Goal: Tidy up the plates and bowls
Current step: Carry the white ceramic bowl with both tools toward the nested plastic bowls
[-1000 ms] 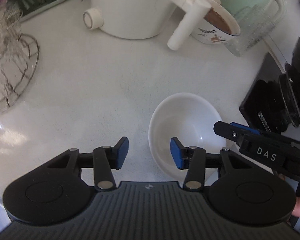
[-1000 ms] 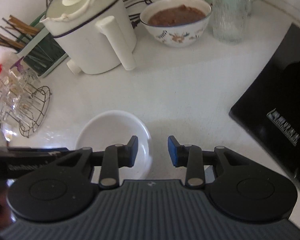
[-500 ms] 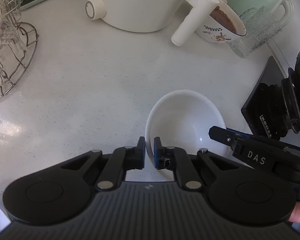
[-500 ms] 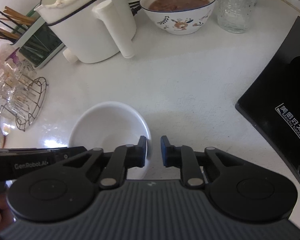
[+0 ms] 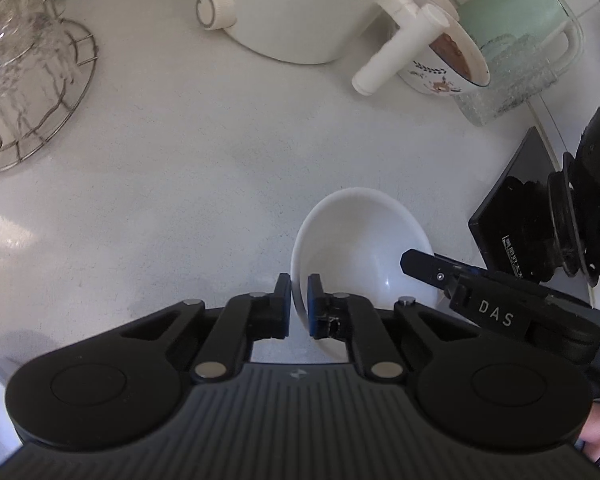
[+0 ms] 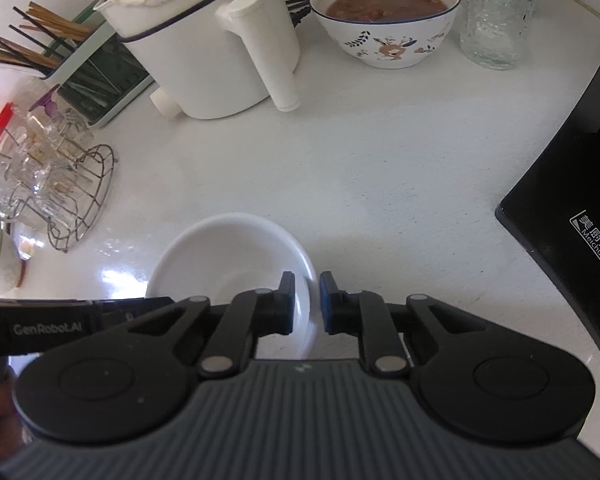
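A plain white bowl (image 5: pixel 364 248) sits on the white counter, empty. My left gripper (image 5: pixel 299 306) is shut on the bowl's left rim, one finger inside and one outside. In the right wrist view the same white bowl (image 6: pixel 228 256) is gripped on its right rim by my right gripper (image 6: pixel 307 304), jaws closed around the rim. The right gripper also shows in the left wrist view (image 5: pixel 480 304), at the bowl's right side. A patterned bowl (image 6: pixel 384 20) holding brown food stands at the back.
A white electric kettle (image 6: pixel 204 40) and a ribbed glass jug (image 6: pixel 496 12) stand at the back. A wire rack with glasses (image 6: pixel 52 184) is at left, a chopstick holder (image 6: pixel 88 68) behind it. A black induction cooker (image 6: pixel 572 192) lies at right.
Both grippers closed from wide open onto opposite rims of the white bowl. The view shifted slightly forward over the counter.
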Available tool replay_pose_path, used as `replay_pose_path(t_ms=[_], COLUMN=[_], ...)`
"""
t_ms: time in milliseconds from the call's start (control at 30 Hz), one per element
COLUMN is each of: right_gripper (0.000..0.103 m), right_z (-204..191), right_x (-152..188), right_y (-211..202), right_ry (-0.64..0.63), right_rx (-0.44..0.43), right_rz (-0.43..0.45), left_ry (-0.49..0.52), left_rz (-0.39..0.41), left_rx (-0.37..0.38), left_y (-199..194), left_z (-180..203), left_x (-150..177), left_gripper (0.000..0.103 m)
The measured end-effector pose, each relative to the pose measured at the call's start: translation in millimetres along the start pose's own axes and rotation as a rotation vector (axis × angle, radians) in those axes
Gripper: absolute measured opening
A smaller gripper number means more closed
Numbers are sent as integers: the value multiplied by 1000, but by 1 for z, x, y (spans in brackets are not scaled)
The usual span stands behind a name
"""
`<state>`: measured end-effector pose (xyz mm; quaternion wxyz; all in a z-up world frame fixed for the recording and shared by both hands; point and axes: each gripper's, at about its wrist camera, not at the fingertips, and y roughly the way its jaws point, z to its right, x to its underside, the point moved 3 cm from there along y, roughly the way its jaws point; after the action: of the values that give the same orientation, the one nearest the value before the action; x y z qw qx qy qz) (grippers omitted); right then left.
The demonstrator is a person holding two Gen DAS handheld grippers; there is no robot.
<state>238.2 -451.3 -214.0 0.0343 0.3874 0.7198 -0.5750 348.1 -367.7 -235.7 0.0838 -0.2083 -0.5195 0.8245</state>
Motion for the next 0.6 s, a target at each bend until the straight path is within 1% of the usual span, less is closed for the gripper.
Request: replay_pose_path(t_ms=[100, 267, 367, 500, 600], right_gripper=[16, 16, 16, 16, 16], right_z=[-3, -11, -18, -22, -28], right_x=[-1, -2, -4, -4, -2], right_y=[-7, -22, -29, -35, -40], right_ry=[19, 20, 9, 21, 5], right_rx=[-37, -84, -96, -131, -153], right_rz=[-1, 12, 23, 24, 20], left_ry=[-3, -58, -117, -136, -158], left_rz=[15, 35, 34, 57, 79], left_rx=[-7, 24, 49, 49, 58], left_y=[-11, -33, -45, -63, -77], left_z=[-2, -12, -20, -24, -30], left_x=[0, 3, 7, 15, 22], left_gripper=[10, 10, 10, 10, 10])
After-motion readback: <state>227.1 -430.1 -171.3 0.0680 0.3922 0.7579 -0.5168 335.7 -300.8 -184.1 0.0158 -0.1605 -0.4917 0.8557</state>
